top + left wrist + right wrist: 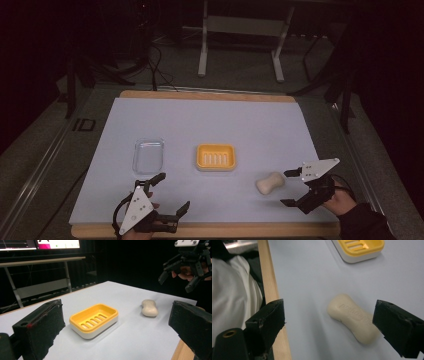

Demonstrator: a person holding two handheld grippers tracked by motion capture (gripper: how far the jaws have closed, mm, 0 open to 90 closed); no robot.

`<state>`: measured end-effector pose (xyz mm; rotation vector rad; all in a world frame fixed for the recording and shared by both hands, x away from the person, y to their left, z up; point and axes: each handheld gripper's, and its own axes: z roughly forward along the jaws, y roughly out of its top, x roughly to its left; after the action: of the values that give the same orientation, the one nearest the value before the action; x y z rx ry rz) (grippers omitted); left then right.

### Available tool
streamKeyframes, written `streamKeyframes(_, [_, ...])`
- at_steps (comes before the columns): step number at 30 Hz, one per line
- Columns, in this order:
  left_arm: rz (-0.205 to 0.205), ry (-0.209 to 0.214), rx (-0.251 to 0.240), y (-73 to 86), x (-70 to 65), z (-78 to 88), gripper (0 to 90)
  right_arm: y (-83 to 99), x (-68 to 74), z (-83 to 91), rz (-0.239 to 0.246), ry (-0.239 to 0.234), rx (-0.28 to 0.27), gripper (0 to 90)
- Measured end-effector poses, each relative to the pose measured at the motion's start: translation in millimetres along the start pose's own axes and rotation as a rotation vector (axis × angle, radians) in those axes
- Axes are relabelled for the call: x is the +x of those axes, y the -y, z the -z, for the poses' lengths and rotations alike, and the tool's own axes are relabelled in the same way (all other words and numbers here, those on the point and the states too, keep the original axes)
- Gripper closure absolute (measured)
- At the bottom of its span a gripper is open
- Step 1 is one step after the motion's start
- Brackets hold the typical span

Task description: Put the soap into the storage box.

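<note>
A cream bar of soap [270, 183] lies on the white mat at the front right, just left of my right gripper [287, 188], which stands open with its jaws wide and the soap [353, 317] a little ahead of them. A yellow soap dish [215, 157] on a white base sits empty at the mat's middle. My left gripper [173, 191] hovers open at the front left with nothing between its jaws, facing the dish [93, 320] and the soap [149, 308]. The right gripper [180, 272] appears beyond the soap in the left gripper view.
A clear plastic tray [148, 155] lies left of the dish. The mat [210, 120] covers a wooden board whose edge [270, 290] runs close to the right gripper. Table legs and cables stand on the floor beyond the far edge.
</note>
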<state>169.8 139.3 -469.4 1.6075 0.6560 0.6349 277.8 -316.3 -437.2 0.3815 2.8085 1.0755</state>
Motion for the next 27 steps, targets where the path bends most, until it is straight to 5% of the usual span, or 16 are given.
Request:
streamKeyframes(13, [0.008,0.002,-0.001,0.4,0.6,-0.4,0.2,-4.7,3.6,-9.7,0.067,-0.021,0.180,10.8])
streamKeyframes(27, [0.005,0.000,0.004,0.8,0.5,-1.0,0.2,-10.3,3.3,-22.5,0.096,-0.120,0.407,10.9])
